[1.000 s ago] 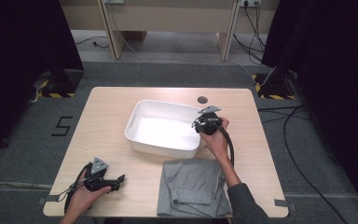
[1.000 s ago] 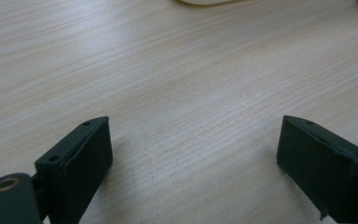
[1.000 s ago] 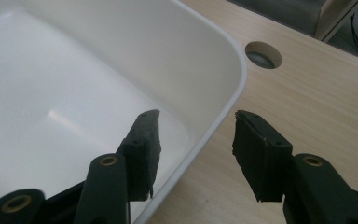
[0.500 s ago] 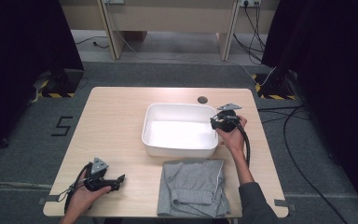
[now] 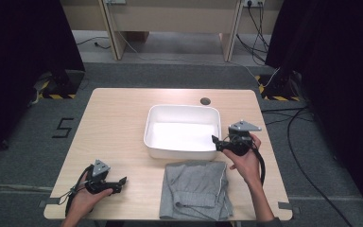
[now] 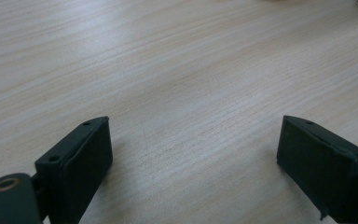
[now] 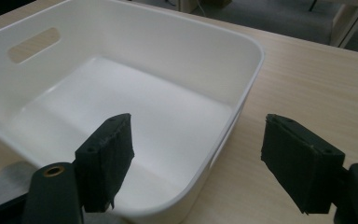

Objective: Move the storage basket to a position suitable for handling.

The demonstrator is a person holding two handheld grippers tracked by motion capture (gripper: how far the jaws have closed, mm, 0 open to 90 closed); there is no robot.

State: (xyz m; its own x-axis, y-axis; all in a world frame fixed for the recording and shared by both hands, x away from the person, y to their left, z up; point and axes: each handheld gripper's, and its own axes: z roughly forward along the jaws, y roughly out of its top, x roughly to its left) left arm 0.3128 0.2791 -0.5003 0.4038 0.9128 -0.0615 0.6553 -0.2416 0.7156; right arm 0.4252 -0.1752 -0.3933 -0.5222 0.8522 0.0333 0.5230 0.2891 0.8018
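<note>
The right tool (image 5: pixel 216 141), jaws just opened and released, hovers beside the white bin's (image 5: pixel 181 152) near-right corner.

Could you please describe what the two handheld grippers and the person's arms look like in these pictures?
Both the left gripper and the right gripper are black, each topped by a grey three-cornered plate and trailing a black cable. Their jaws are blocky and matte black with small screw holes, and a brass-coloured ring shows at the pivot. The forearms are bare; a dark sleeve edge shows on the right arm.

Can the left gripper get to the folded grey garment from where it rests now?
Probably yes. The left gripper lies open on the table, and bare wood separates it from the grey garment; the white tub sits farther back, out of that path.
</note>
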